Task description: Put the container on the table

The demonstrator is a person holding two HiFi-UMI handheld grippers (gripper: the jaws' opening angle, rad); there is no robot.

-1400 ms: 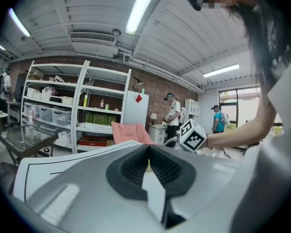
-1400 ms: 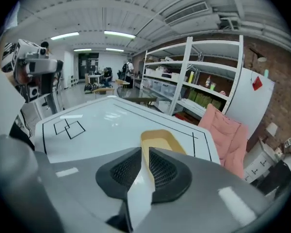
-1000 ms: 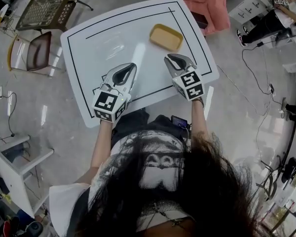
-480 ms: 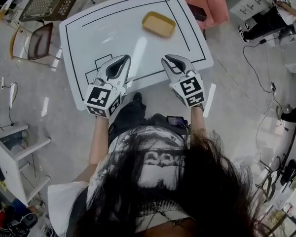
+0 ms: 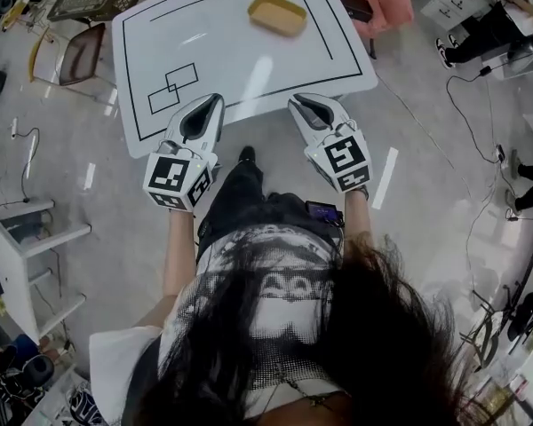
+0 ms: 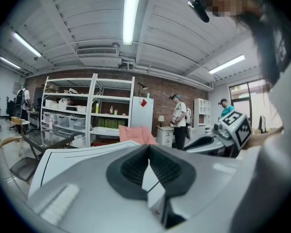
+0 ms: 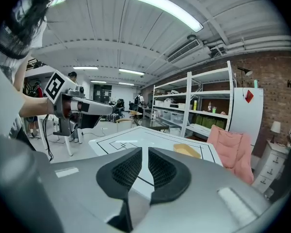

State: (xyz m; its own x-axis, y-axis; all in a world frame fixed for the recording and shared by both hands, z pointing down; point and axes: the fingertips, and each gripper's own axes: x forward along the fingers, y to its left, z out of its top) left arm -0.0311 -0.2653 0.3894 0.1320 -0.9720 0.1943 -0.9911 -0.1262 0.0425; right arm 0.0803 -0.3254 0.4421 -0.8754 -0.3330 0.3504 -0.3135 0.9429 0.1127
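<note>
A shallow yellow container point(image 5: 277, 14) is set open side up on the white tabletop point(image 5: 240, 69), near the far right corner and just inside the black line frame point(image 5: 142, 105) drawn there. Its long side is laid across from left to right, turned a little crooked to the lines. The left tongs point(image 5: 215, 101) and right tongs point(image 5: 297, 103) are held at the near edge, well apart from the container with lots of bare white room between, and both are squeezed together with nothing in them.
</note>
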